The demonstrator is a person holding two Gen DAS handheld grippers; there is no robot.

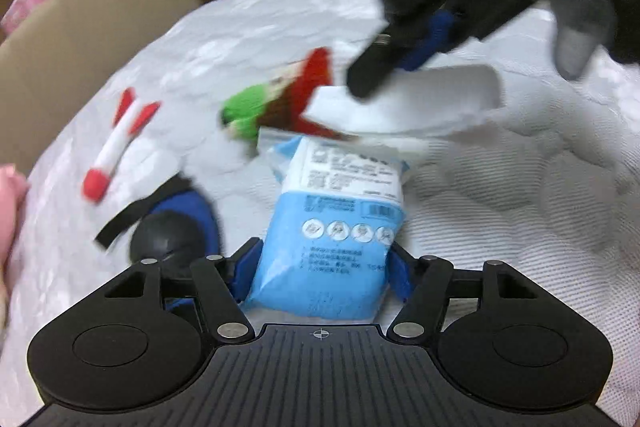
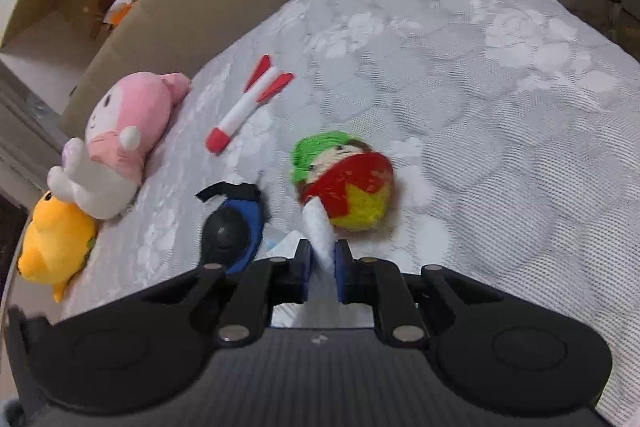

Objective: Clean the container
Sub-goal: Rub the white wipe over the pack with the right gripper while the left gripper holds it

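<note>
The left tool (image 1: 320, 267) grips the wipe pack (image 1: 340, 223) upright; the right tool (image 2: 322, 269), just ahead, pinches a wipe (image 2: 320, 227).

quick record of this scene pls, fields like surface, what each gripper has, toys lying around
surface: white quilted bed cover
left gripper: shut on blue wipes pack
right gripper: shut on white wipe, which trails from the pack's top end
toys: pink plush, yellow plush, red-and-white rocket, doll with green hat and red body
other item: blue and black object with a strap, type unclear
container: no cleaning target clearly identifiable
image quality: left view motion-blurred
</note>
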